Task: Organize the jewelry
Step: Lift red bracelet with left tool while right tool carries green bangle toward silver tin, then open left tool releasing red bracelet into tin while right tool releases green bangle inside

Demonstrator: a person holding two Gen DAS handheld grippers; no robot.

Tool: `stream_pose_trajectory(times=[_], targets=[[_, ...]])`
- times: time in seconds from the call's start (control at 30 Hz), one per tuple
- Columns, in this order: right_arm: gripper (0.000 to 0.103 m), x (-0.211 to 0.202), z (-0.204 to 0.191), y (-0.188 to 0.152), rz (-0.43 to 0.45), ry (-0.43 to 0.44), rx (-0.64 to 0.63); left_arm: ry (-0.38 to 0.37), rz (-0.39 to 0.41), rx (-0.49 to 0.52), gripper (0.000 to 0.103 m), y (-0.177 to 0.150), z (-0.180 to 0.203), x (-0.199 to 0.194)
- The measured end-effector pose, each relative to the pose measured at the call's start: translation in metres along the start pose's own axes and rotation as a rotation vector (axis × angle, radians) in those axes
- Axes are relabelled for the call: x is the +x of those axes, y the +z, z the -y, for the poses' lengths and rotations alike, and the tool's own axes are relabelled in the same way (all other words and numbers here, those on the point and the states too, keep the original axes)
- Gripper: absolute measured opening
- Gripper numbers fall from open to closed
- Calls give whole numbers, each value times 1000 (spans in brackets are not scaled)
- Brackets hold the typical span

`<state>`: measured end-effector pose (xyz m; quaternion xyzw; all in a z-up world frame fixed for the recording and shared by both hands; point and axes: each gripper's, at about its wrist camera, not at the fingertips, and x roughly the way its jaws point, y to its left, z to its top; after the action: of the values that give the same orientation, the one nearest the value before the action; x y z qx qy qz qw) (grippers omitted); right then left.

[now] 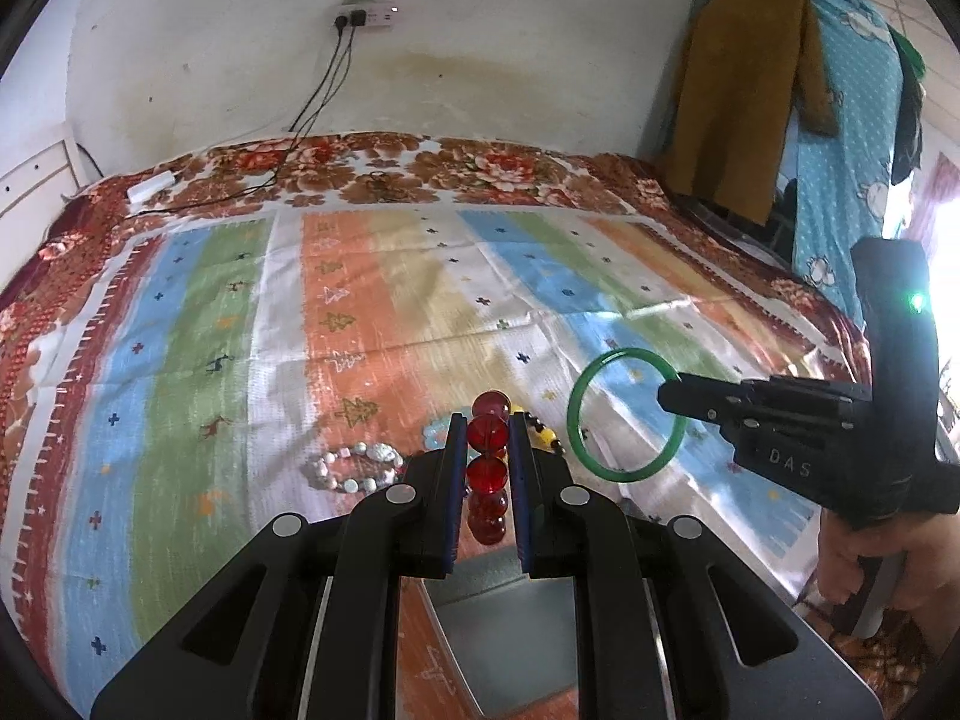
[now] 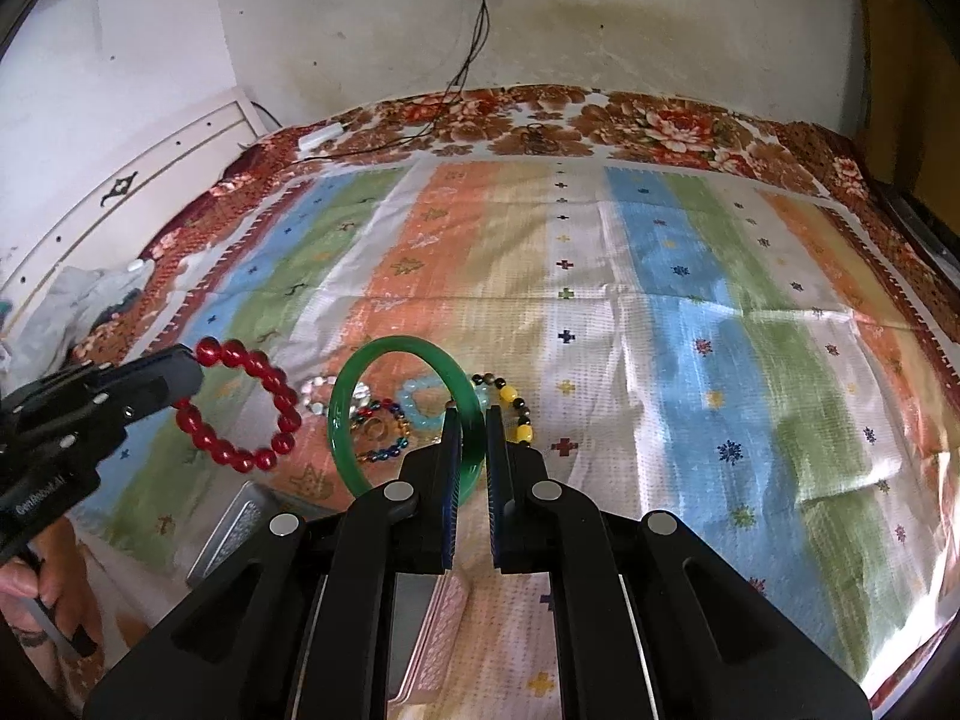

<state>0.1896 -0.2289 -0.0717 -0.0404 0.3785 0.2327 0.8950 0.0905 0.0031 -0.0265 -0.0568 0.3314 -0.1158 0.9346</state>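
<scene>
I read the pale letters "D A S" on the side of my black right gripper [image 1: 675,399]. Small white lettering on my black left gripper [image 2: 186,375] is too blurred to read.

The lower beads of the red bead bracelet [image 1: 487,468] are hidden between the left tool's fingers [image 1: 451,480]. Part of the green bangle [image 2: 384,414] is covered by the right tool [image 2: 474,420]. The grey tray [image 2: 234,531] is largely masked by tool bodies in both views. The small bracelets [image 2: 384,420] behind the bangle are overlapped and hard to separate.
</scene>
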Motion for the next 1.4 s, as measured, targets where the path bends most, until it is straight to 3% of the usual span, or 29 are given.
stream_pose_trajectory(times=[0.57, 1.4], targets=[[8, -18, -22, -22, 7, 25, -53, -68, 22, 31, 13, -32, 6, -25], [11, -28, -38, -45, -10, 58, -98, -76, -3, 31, 14, -45, 13, -30]])
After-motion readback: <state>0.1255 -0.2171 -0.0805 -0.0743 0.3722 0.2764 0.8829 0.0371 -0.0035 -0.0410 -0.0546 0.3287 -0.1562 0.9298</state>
